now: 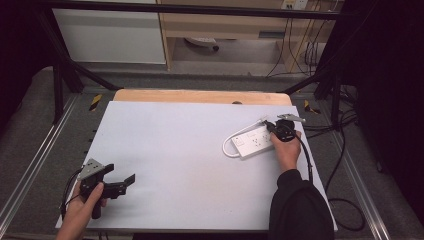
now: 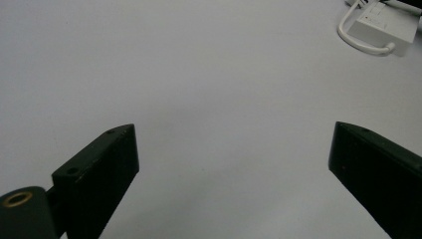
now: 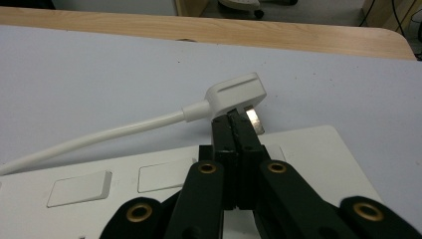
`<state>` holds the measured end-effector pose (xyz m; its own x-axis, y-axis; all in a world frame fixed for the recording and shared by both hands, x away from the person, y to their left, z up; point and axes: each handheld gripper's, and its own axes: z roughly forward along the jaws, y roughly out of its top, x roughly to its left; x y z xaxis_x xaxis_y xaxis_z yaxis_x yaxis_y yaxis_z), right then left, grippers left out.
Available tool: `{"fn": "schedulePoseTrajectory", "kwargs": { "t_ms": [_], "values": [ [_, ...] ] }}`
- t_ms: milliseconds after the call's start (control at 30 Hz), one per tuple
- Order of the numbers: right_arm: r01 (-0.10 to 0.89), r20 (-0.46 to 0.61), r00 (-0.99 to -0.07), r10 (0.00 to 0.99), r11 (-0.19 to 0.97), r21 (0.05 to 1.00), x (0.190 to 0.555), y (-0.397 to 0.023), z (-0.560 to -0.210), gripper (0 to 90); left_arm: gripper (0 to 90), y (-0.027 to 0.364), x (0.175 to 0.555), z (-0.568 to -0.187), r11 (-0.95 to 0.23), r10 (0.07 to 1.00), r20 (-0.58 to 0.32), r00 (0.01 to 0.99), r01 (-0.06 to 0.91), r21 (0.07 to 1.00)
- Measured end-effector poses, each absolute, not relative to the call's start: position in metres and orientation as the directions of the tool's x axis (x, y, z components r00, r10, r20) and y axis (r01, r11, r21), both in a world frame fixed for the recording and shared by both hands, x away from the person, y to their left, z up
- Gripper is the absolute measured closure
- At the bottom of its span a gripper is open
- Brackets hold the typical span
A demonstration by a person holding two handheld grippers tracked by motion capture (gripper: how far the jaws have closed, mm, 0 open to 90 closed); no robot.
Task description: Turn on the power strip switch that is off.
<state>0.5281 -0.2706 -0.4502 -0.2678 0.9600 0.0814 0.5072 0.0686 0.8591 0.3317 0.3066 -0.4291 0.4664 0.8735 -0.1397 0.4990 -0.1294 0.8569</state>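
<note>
Right gripper view is showing the right gripper [image 3: 234,115], jaws closed, nudging under the white plug [image 3: 234,93] above the power strip [image 3: 318,149]; next comes seating or lifting. Left gripper [image 1: 122,181] is idling open.

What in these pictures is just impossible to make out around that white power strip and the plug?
- Plug: in the right gripper view the shut right gripper covers its underside, so whether the jaw tips pinch a pin is unclear.
- Power strip: its near end is cut off by the bottom edge there.
- Power strip sockets: too small in the high view.
- Power strip's far end: cut off by the top edge in the left gripper view.
</note>
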Motion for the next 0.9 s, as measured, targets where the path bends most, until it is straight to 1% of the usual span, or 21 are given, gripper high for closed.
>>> {"fn": "schedulePoseTrajectory", "kwargs": {
  "t_ms": [400,900],
  "values": [
    [0.516,0.085,-0.27,0.959,0.069,0.854,0.5272,-0.2713,-0.4488,90.0,5.7,0.307,0.3317,-0.4291,-0.13,0.874,-0.139,0.465,0.499,0.857],
    [0.505,0.084,-0.281,0.956,0.073,0.86,0.5255,-0.2711,-0.4431,90.0,5.7,0.3068,0.3316,-0.4294,-0.132,0.873,-0.139,0.468,0.501,0.856]
  ]
}}
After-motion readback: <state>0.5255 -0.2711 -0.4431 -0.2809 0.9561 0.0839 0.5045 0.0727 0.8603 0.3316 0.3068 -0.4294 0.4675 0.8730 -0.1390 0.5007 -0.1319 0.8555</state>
